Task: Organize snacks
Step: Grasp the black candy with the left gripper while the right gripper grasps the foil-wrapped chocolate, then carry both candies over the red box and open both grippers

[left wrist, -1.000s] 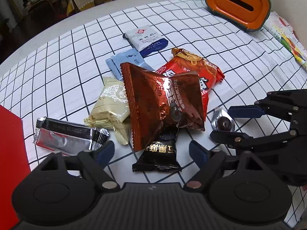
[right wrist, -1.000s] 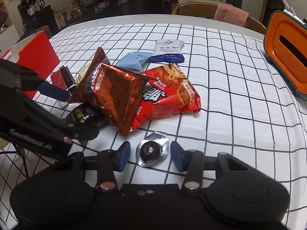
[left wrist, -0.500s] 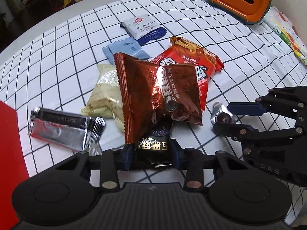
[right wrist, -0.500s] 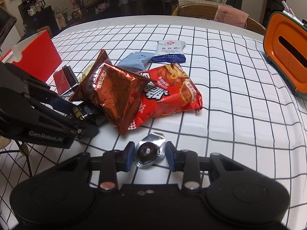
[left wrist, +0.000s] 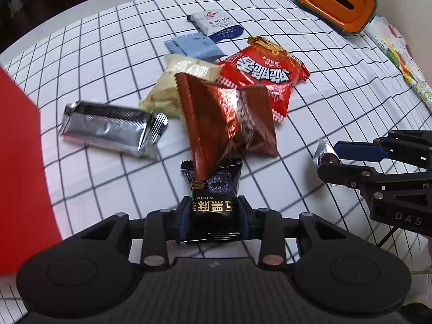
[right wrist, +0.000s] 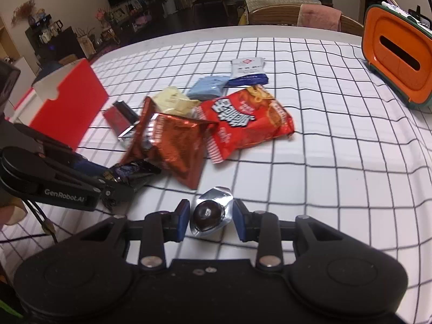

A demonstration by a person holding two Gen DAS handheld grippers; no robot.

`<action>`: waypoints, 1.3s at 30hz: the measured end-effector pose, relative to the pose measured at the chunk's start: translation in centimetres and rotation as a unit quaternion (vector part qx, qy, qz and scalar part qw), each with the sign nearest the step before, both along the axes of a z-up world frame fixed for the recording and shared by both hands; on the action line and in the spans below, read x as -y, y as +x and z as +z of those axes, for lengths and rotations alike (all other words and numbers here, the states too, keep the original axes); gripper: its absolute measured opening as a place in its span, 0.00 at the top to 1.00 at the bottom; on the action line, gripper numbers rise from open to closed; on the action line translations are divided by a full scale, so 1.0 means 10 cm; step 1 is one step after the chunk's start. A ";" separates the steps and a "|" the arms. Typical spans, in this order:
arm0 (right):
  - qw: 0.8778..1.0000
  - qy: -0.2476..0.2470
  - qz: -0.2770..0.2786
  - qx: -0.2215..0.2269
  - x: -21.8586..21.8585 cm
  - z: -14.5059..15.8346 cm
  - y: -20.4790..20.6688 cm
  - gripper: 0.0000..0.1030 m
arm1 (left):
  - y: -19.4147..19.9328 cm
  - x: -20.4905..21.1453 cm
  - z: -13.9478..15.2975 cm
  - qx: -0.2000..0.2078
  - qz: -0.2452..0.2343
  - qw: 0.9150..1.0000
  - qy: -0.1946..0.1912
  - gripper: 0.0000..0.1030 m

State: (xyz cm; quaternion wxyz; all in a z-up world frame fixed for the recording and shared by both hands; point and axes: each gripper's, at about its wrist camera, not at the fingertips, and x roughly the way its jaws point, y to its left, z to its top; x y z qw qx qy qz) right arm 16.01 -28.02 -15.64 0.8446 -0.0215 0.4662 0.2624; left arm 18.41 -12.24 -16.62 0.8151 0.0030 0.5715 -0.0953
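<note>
1. Snacks lie in a loose heap on a round table (right wrist: pixel 351 178) covered with a white cloth (left wrist: pixel 113 54) ruled in black squares.
2. The left gripper (left wrist: pixel 213 217) has just been closing, and its blue pads now press both sides of a black sesame-candy packet (left wrist: pixel 214 197) with gold lettering. The packet's far end is tucked under a corner of the brown Oreo bag (left wrist: pixel 229 124).
3. The right gripper (right wrist: pixel 210 217) has narrowed onto a small dark chocolate in an open silver foil wrapper (right wrist: pixel 209 212). Its pads meet the foil on each side. The chocolate is held near the table edge, apart from the heap.
4. Behind the Oreo bag rests a red noodle-snack bag (left wrist: pixel 264 73), with a pale yellow packet (left wrist: pixel 178 81) to its left.
5. A silver foil bar (left wrist: pixel 110 129) lies alone to the left of the heap.
6. Farther back sit a light blue packet (left wrist: pixel 194 47) and a white and navy sachet (left wrist: pixel 216 24).
7. A red box (right wrist: pixel 67 102) stands at the left side of the table.
8. An orange tissue box (right wrist: pixel 397 59) with a dark slot stands at the far right.
</note>
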 end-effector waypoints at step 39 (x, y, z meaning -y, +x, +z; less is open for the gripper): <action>0.988 0.039 0.109 0.103 -1.96 1.06 -0.59 0.68 | -1.06 -1.75 1.11 0.138 0.085 0.987 -0.015 0.66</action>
